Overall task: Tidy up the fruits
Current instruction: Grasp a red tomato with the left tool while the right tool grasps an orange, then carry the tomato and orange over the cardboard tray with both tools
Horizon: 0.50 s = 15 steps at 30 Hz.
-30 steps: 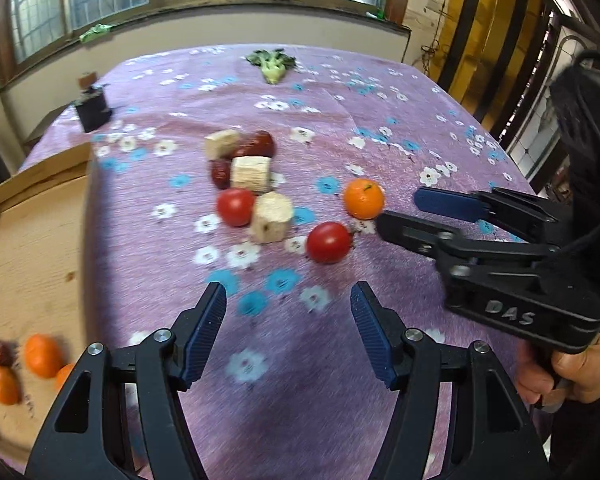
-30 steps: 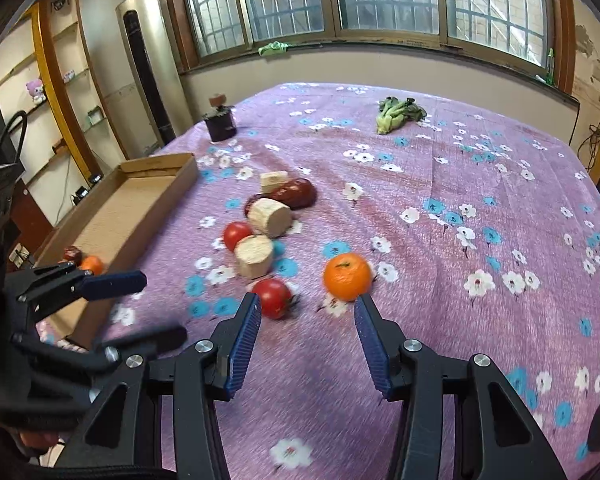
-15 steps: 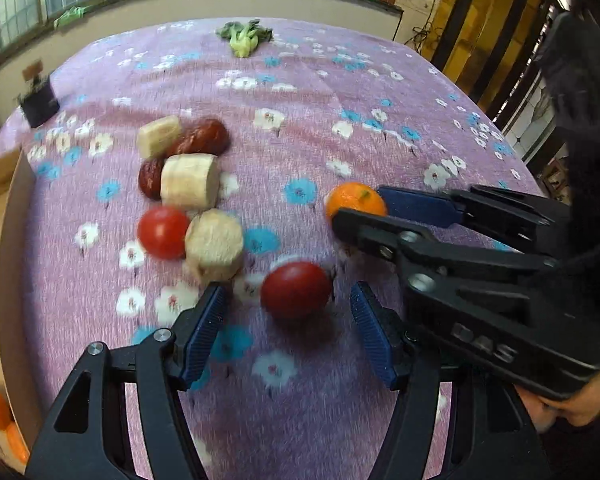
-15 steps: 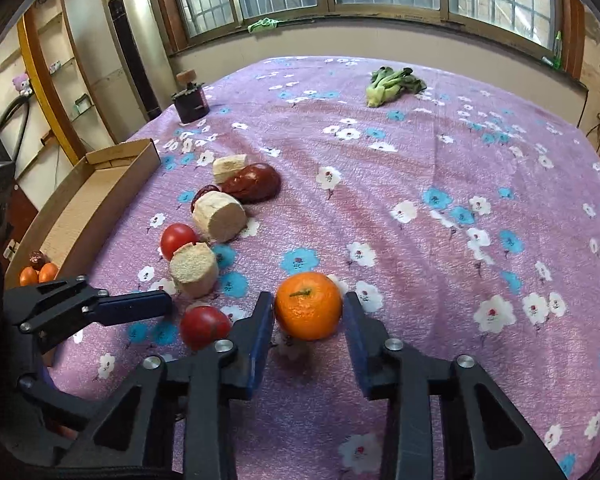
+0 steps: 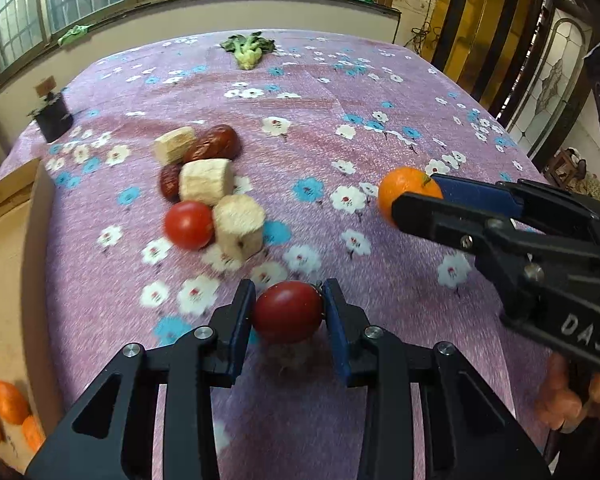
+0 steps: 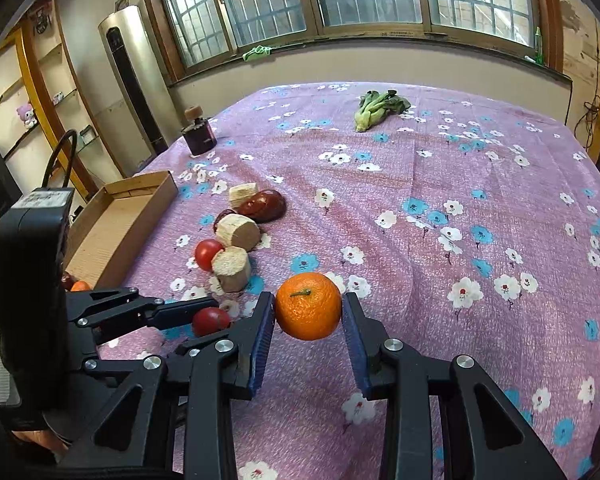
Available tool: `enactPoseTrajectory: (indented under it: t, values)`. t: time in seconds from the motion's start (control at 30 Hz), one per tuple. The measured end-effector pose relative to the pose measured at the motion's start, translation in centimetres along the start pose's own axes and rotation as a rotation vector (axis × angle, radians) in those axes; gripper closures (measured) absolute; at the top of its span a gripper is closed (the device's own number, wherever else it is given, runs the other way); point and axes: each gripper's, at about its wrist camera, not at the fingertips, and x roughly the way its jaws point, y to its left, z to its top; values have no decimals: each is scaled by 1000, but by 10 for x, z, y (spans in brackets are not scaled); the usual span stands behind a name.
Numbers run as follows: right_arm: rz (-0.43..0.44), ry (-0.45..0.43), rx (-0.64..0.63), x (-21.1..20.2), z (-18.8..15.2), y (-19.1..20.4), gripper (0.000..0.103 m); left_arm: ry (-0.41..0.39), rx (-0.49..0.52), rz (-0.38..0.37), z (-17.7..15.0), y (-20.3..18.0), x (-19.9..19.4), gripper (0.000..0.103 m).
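Note:
My left gripper (image 5: 287, 312) is shut on a red tomato (image 5: 287, 311), held just above the purple flowered cloth; it also shows in the right wrist view (image 6: 210, 321). My right gripper (image 6: 308, 312) is shut on an orange mandarin (image 6: 309, 306), which also shows in the left wrist view (image 5: 406, 194). A second tomato (image 5: 189, 225) lies on the cloth beside pale cut stem chunks (image 5: 239, 232) and dark red dates (image 5: 214, 148). A cardboard box (image 6: 118, 224) at the left holds small oranges (image 5: 10, 402) and a date.
A green leafy vegetable (image 6: 376, 110) lies at the far end of the table. A dark bottle with a cork (image 6: 198, 134) stands at the far left. The table edge runs along the right, near a wall and yellow beams.
Both grippers moved forward and closed: the left around the near tomato, the right around the mandarin. Both fruits now sit clamped between the pads.

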Motion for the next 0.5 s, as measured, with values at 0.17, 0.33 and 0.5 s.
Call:
enactPoseTrajectory:
  t: [0.17, 0.33, 0.5]
  values:
    - [13, -9, -11, -7, -2, 13, 68, -23, -22, 45, -11, 14, -23, 71]
    - [34, -14, -19, -12, -6, 27, 68, -56, -56, 89, -20, 35, -48, 71]
    - [50, -12, -37, -13, -7, 41, 68, -72, -79, 122, -26, 49, -61, 71]
